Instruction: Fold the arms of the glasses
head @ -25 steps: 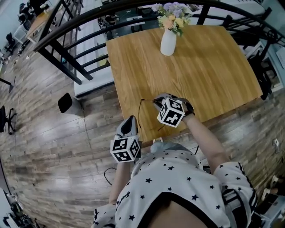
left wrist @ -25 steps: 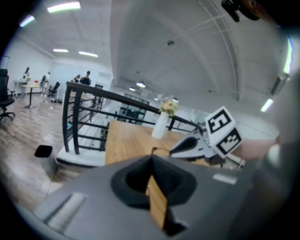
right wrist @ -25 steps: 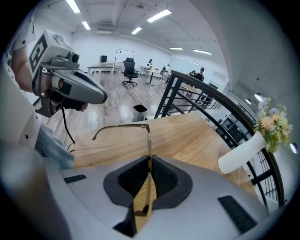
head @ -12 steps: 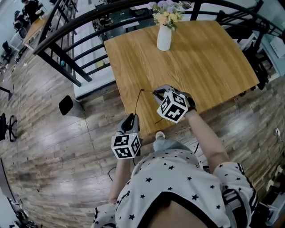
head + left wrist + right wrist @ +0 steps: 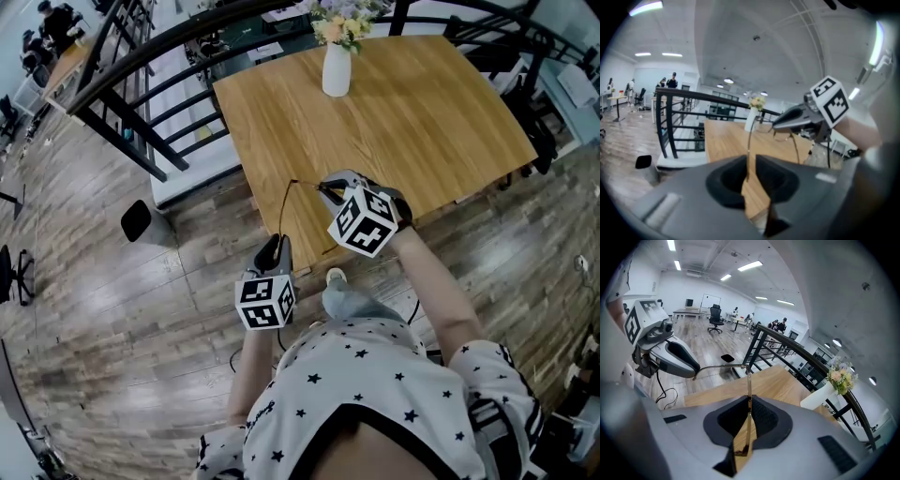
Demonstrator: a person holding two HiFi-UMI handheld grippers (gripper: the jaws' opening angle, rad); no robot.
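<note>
Thin wire-framed glasses (image 5: 283, 208) hang in the air over the near edge of the wooden table (image 5: 403, 103). My right gripper (image 5: 325, 190) is shut on their front, seen edge-on between its pads (image 5: 749, 420). One arm sticks out sideways from the hinge (image 5: 747, 367) toward my left gripper (image 5: 693, 371). In the left gripper view that arm (image 5: 748, 150) runs down through the gap of my left gripper (image 5: 750, 171). Its jaws have just been opening, and the pads stand apart from the arm. In the head view my left gripper (image 5: 276, 246) sits just below the table's corner.
A white vase of flowers (image 5: 336, 67) stands at the table's far edge. A dark metal railing (image 5: 159, 84) runs along the table's left and far sides. A small black object (image 5: 136, 222) sits on the wood floor at the left. A person's starred shirt (image 5: 375, 375) fills the bottom.
The right gripper has risen a little with the glasses, off the table's edge. The left gripper has shifted slightly and stays at the end of the glasses' arm.
</note>
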